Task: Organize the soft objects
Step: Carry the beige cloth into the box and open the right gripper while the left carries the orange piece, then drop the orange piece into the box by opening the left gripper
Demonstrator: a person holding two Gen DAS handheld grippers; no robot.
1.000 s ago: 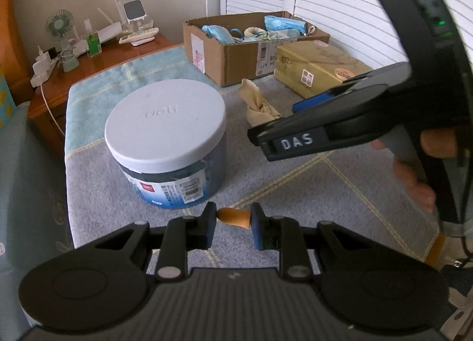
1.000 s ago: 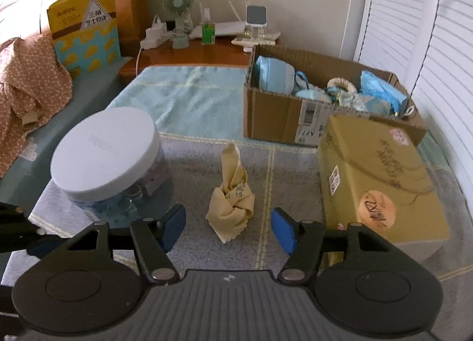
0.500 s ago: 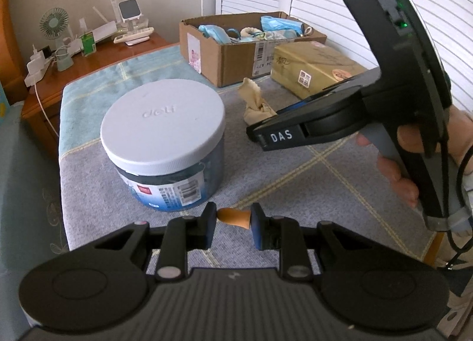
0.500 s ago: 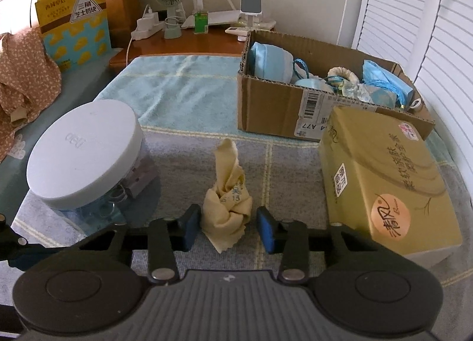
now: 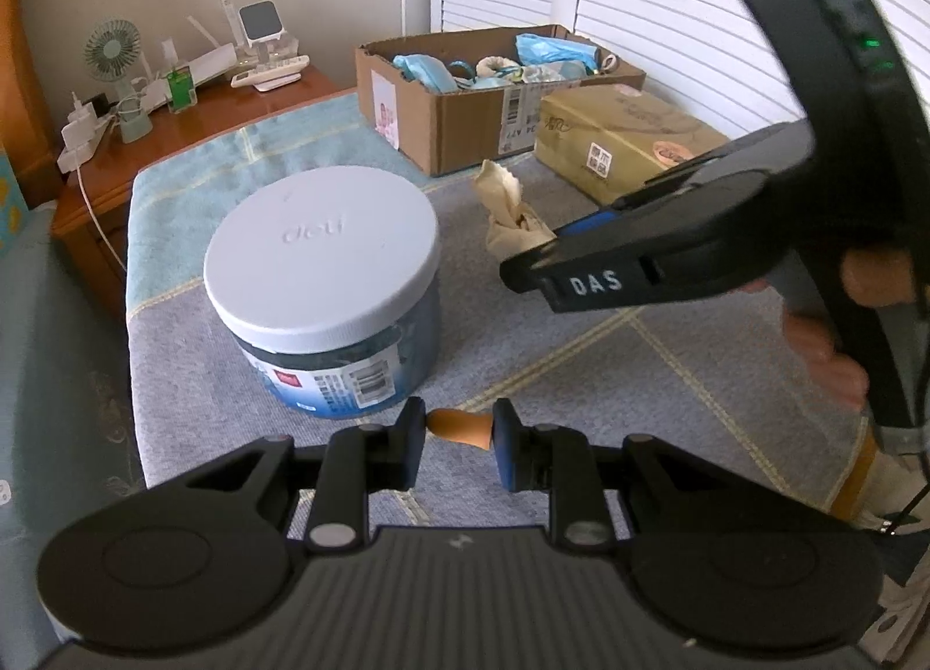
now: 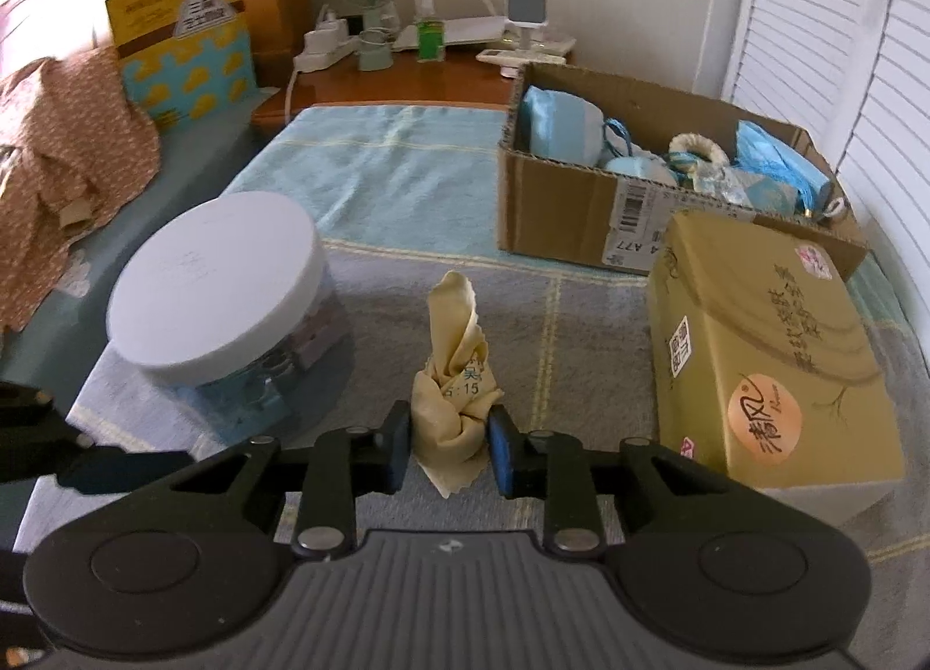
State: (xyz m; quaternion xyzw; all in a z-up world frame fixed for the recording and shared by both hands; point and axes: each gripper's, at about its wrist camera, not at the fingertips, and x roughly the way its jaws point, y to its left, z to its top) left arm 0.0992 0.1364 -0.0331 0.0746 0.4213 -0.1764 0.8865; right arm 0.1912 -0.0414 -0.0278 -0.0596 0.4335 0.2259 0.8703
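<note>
Two grips to log, so you are at the pickup step of sorting the soft things. Left first: your left gripper (image 5: 457, 432) is pressed tight on a small orange-brown soft piece (image 5: 459, 426), pinched between its pads just above the grey checked cloth-covered table (image 5: 639, 379). What that piece is, I cannot tell. Just beyond it stands the round clear jar with the white screw lid (image 5: 322, 275), lid on.

Centre: the twisted pale-yellow cloth (image 6: 456, 373) stands upright on the table, between the jar and the yellow-brown printed carton (image 6: 773, 362). Your right gripper (image 6: 449, 449) has its jaws closing around the cloth's crumpled base; both blue pads (image 6: 501, 446) touch the fabric, and the folds look lightly squeezed.

Right and behind: the open brown cardboard box (image 6: 558, 217) already holds blue and cream soft items, so I judge it the likely destination.

Next move, as I judge it: finish the squeeze before lifting, since limp fabric may slip or unroll. Then raise the cloth clear of the carton's edge.
</note>
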